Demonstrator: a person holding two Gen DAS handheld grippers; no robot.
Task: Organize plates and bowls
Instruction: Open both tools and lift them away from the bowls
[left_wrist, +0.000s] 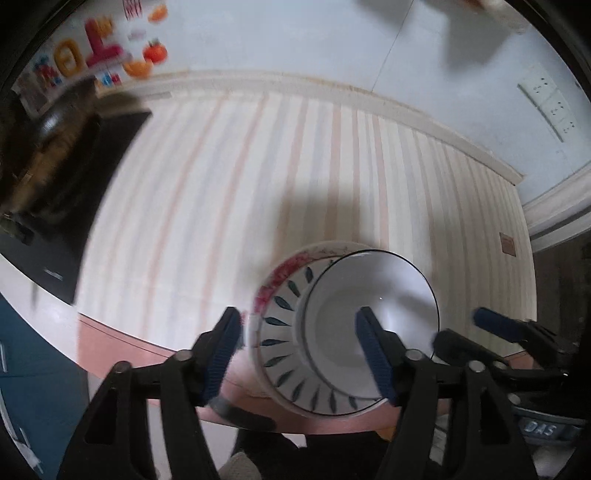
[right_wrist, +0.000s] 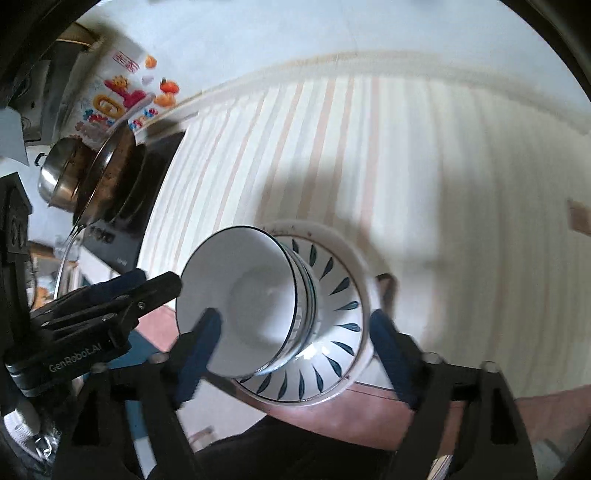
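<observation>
Both tongs, left (left_wrist: 299, 354) and right (right_wrist: 295, 354), stand released around the stacked bowls (right_wrist: 295, 306). Stacking appears in hand. Next: close squarely on the rim.

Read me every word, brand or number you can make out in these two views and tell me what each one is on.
"GenRobot.AI": on the body of the left gripper, in the right wrist view.
"DAS": on the grey body of the right gripper, partly cut off, in the left wrist view.
Colourful wall sticker: cartoon lettering, too blurred to read.
Black cooktop: small white mark, unreadable.
Bowls: no text.
</observation>
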